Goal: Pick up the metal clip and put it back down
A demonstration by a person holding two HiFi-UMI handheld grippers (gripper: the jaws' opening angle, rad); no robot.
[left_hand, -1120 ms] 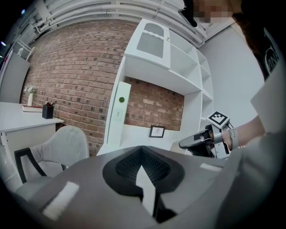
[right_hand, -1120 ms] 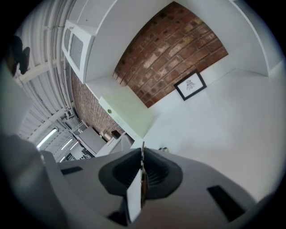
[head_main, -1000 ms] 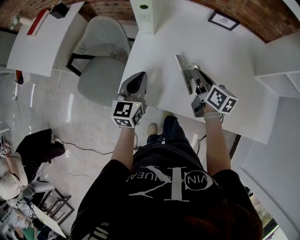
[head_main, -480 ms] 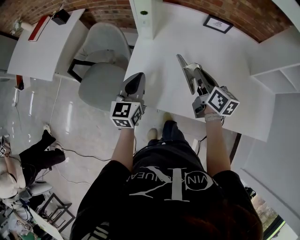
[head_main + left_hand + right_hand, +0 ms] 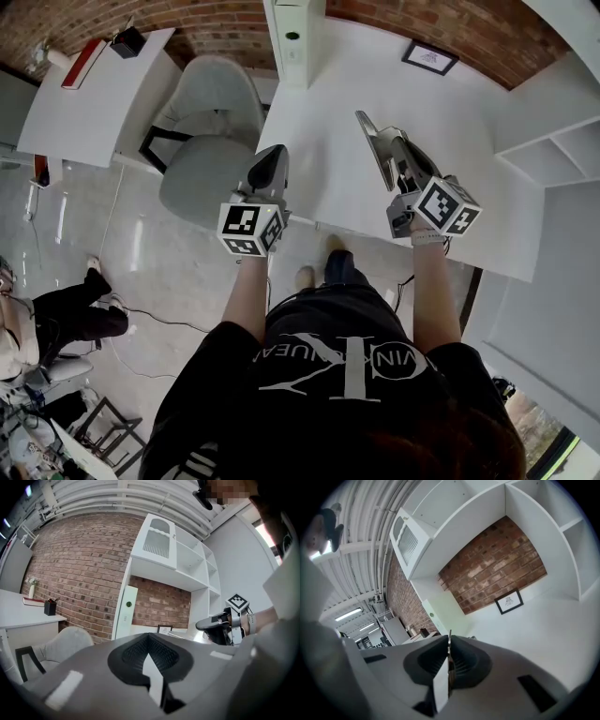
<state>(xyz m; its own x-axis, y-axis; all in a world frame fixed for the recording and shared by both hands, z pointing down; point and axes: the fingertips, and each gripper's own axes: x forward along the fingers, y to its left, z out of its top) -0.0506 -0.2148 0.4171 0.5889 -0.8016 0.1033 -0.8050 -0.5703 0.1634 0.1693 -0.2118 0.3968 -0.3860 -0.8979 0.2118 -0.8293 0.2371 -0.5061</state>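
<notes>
The right tongs [image 5: 449, 642] are squeezed shut on the metal clip [image 5: 450, 667]. The clip is thin and flat. It stands on its edge right in the middle, with one pad pressing on each side of it. Its top end pokes out a little past the tips of the tongs. A small white sliver of the tabletop [image 5: 469, 122] shows through the gap lower down, next to the clip.

The clip is not lying on the tabletop. It is up in the air above the white top, held in the right tongs. A small picture frame [image 5: 430, 57] stands at the far side of the tabletop, by the brick wall.

The left tongs [image 5: 149, 641] are shut too, with their tips together. They hold nothing. They are well apart from the clip, off to its left, over the near left edge of the tabletop. A grey chair [image 5: 211, 122] stands just past that edge.

Both tongs point away from the person, toward the brick wall. From the left tongs you can see the right tongs out to the side, held up off the tabletop.
</notes>
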